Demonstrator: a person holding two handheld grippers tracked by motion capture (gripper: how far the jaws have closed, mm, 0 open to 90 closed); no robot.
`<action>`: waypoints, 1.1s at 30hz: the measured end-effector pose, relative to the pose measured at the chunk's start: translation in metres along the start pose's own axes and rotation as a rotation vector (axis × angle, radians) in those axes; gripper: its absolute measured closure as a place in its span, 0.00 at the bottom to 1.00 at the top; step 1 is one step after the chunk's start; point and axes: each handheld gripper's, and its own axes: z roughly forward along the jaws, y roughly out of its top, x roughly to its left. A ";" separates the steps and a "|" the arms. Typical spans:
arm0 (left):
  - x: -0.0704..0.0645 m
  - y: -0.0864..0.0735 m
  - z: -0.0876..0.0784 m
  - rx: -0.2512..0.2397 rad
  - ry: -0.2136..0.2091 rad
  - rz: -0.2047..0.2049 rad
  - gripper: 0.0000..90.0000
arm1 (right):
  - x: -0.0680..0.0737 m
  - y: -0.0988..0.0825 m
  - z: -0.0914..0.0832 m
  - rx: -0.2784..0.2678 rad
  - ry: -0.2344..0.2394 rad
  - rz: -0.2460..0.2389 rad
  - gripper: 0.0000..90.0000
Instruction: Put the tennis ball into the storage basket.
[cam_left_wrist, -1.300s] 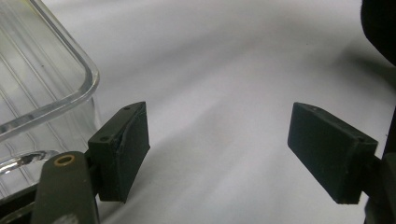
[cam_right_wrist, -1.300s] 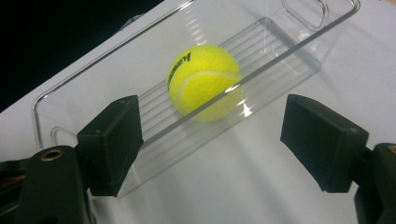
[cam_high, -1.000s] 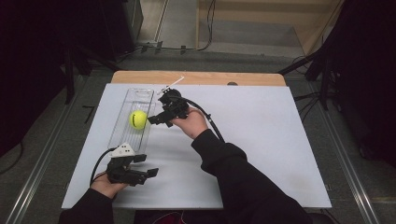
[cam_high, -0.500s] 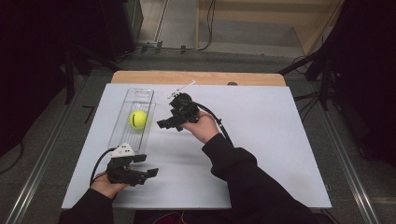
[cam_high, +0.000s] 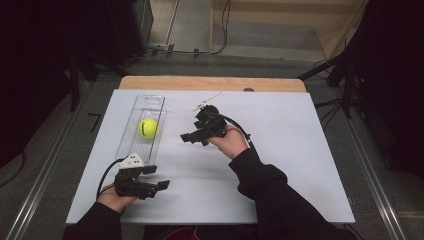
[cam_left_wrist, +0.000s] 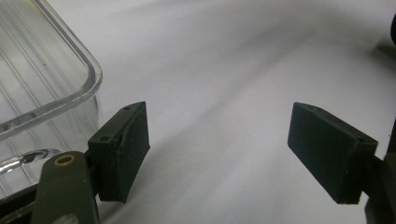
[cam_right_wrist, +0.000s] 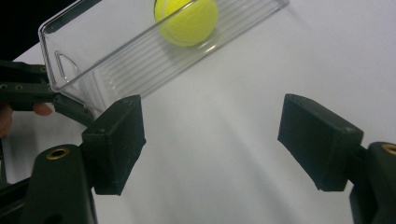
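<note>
Yellow tennis ball (cam_high: 147, 127) lies inside the clear plastic bin (cam_high: 131, 145) at left centre of the high view, on the white table (cam_high: 300, 165). Right gripper (cam_high: 192, 136) hangs mid-frame, well right of the bin, jaws apart on nothing though they have just been narrowing; its own view shows ball and bin at top. Left gripper (cam_high: 159, 186) sits lower left, just below the bin's near end, jaws spread and empty.

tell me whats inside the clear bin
One yellow tennis ball sits on the ribbed floor of the clear bin; the walls are see-through, so nothing else shows inside.
</note>
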 end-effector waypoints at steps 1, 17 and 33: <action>0.000 0.000 0.000 0.000 0.000 -0.001 0.23 | -0.001 -0.002 -0.001 -0.001 0.005 0.000 0.23; -0.001 0.000 -0.001 0.001 -0.003 -0.006 0.23 | -0.009 -0.032 -0.018 -0.003 -0.010 0.017 0.23; -0.001 0.001 -0.001 0.002 -0.008 0.001 0.23 | -0.019 -0.052 -0.039 -0.037 -0.048 0.031 0.23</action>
